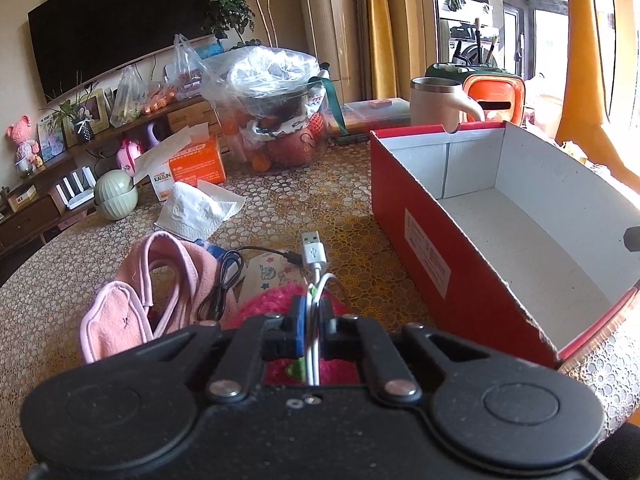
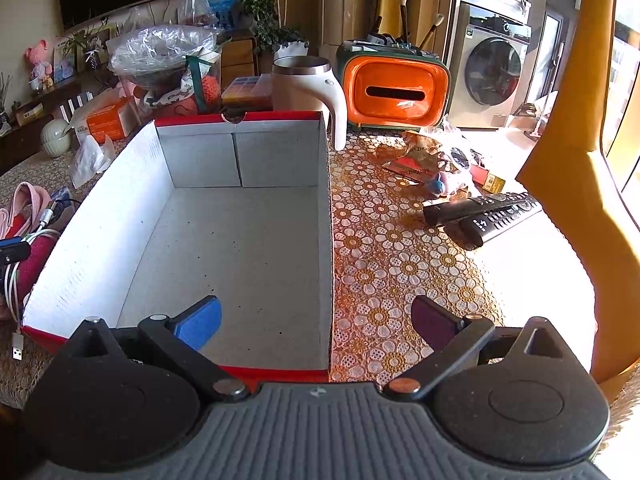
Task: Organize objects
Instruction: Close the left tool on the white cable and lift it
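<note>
My left gripper is shut on a white USB cable, its silver plug sticking up past the fingertips, held above a pink fluffy item. The open red shoe box with a white inside stands just to the right and is empty. My right gripper is open and empty, hovering over the near edge of the box, its blue pad inside the box and its dark pad over the tablecloth. The left gripper with the cable shows at the left edge of the right wrist view.
Pink slippers, a black cable, a tissue pack and an orange carton lie left of the box. Two remote controls, snack wrappers, a white mug and an orange holder stand right of and behind it.
</note>
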Tool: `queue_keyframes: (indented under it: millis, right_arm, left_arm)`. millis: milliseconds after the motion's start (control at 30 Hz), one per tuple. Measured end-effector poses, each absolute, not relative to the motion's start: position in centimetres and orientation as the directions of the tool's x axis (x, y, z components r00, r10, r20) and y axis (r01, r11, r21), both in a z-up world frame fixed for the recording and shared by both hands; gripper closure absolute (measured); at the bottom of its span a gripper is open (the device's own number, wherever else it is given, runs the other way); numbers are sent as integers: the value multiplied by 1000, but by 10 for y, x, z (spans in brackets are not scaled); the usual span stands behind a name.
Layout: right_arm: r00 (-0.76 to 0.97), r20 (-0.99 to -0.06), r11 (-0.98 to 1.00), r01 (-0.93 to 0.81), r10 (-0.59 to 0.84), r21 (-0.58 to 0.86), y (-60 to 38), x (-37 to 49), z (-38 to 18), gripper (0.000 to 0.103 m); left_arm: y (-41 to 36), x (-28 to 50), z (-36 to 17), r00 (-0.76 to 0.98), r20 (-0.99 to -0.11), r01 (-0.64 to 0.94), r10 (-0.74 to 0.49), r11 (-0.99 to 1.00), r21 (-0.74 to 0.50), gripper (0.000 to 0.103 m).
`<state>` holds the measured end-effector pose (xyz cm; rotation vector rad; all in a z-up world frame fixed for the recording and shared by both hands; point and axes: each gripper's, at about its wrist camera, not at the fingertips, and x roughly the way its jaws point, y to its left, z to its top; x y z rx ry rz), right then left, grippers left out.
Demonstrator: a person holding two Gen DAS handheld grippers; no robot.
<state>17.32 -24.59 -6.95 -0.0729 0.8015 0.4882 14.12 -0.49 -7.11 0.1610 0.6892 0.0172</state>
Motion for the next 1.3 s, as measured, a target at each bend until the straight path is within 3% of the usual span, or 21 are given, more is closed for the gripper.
queue_keyframes:
  millis: [200, 267, 400, 467, 600, 700, 1000, 1100, 1300]
  right_arm:
    - [587, -712, 890, -441, 386, 119, -247, 176, -69, 15]
    - [585, -716, 891, -438, 381, 117, -248, 178, -69, 30]
    - [574, -727, 892, -437, 376, 117, -247, 179, -71, 47]
    - [572, -730, 893, -436, 373, 115, -247, 180, -72, 62]
    - [567, -736, 894, -432, 369, 116, -245, 180, -73, 73]
    - [568, -736, 893, -436, 368, 111, -245, 180, -73, 90]
    - [570, -735, 893, -438, 367, 106, -244, 179, -75, 95]
    - [568, -737, 892, -439, 367, 107, -244, 179, -76, 95]
    - [567, -736, 891, -441, 369, 107, -242, 178, -75, 95]
  left_arm:
    - [-3, 138, -66, 775, -630, 35, 51, 992, 123, 100]
    - [-3, 137, -65, 775, -630, 36, 45, 993, 115, 100]
    - [-1, 134, -62, 775, -631, 35, 34, 995, 96, 100]
    - [0, 133, -60, 774, -633, 35, 27, 996, 85, 100]
    - [2, 130, -57, 777, -629, 30, 22, 997, 73, 100]
    - [6, 130, -53, 782, -624, 23, 15, 998, 52, 100]
    - [33, 138, -65, 750, -660, -4, -41, 998, -66, 99]
    - [30, 133, -65, 752, -657, 13, -51, 998, -63, 82]
    - [19, 134, -73, 730, -684, 41, -23, 999, 10, 61]
